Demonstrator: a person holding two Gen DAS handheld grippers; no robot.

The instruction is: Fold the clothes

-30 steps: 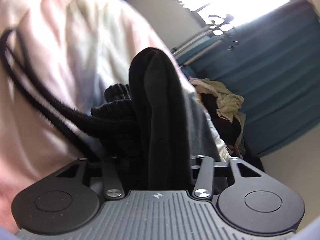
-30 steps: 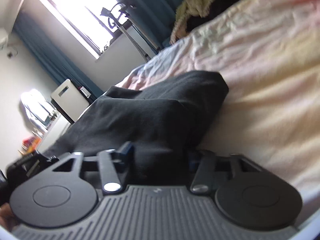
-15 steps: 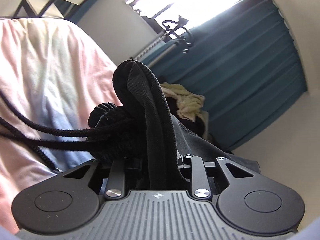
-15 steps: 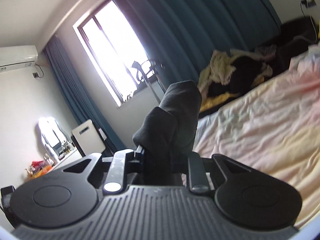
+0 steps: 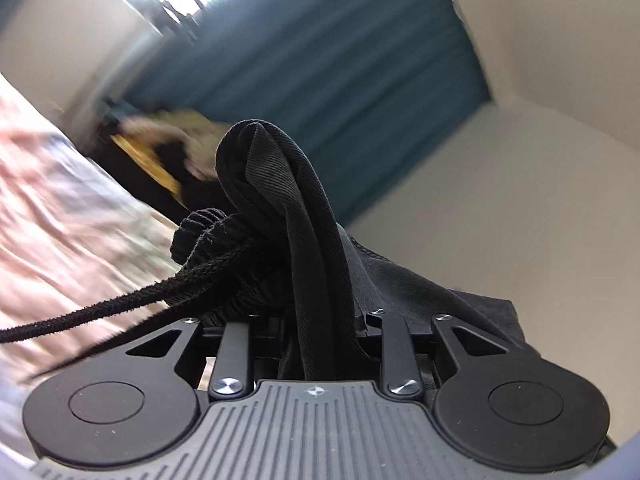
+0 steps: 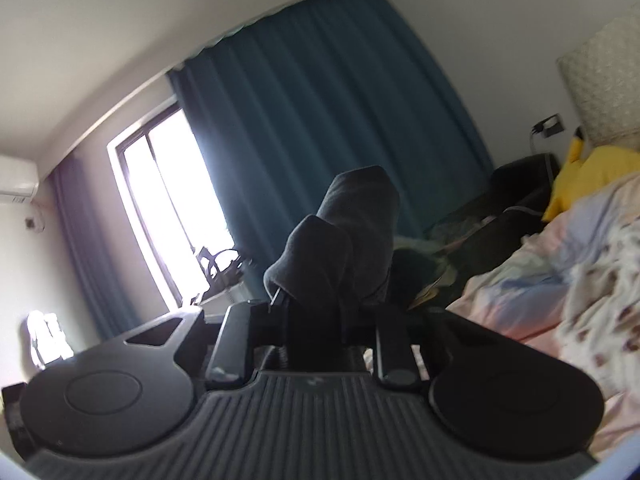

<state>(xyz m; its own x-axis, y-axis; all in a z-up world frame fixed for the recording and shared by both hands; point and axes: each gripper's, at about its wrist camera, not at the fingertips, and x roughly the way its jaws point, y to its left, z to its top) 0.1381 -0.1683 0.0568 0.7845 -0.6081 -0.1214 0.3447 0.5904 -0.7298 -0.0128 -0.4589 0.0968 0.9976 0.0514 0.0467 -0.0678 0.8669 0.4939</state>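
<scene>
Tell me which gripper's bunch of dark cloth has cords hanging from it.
The left gripper: two black cords trail from its cloth. The right gripper's cloth shows none.

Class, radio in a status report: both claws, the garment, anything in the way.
Left claw shut on black garment, drawstring trailing left. Right claw shut on same dark fabric. Garment lifted off the bed. Nothing blocking.

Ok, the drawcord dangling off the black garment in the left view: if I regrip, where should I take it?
Probably near its root, where the drawcord leaves the bunched ribbed waistband, coming from the bedsheet side. The strands lie close together there; farther out they trail off frame. The left gripper is shut on the black garment, so one gripper would have to let go first.
</scene>
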